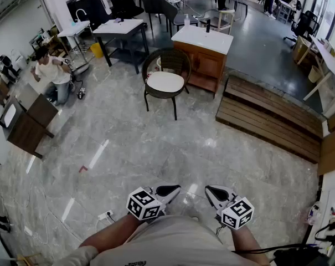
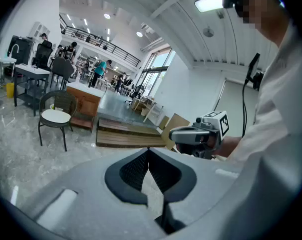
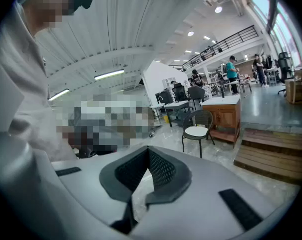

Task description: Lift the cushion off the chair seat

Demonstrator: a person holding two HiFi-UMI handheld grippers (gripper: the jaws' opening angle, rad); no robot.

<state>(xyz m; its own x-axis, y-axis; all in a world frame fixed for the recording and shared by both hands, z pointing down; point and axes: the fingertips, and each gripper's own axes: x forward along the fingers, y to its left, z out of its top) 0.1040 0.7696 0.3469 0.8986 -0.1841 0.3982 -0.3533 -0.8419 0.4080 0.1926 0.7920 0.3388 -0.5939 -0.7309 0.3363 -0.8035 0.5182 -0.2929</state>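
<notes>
A dark wicker chair (image 1: 166,65) stands far off across the marble floor, with a white round cushion (image 1: 165,82) lying on its seat. The same chair (image 2: 55,104) and cushion (image 2: 56,116) show small in the left gripper view, and the chair (image 3: 199,120) with its cushion (image 3: 195,131) in the right gripper view. My left gripper (image 1: 173,190) and right gripper (image 1: 212,193) are held close to my body at the bottom of the head view, both shut and empty. Several steps of floor lie between them and the chair.
A wooden cabinet with a white top (image 1: 203,50) stands right behind the chair. A low wooden platform (image 1: 267,118) lies to the right. A dark side table (image 1: 29,121) and a crouching person (image 1: 52,73) are at the left. A socket strip (image 1: 105,215) lies near my feet.
</notes>
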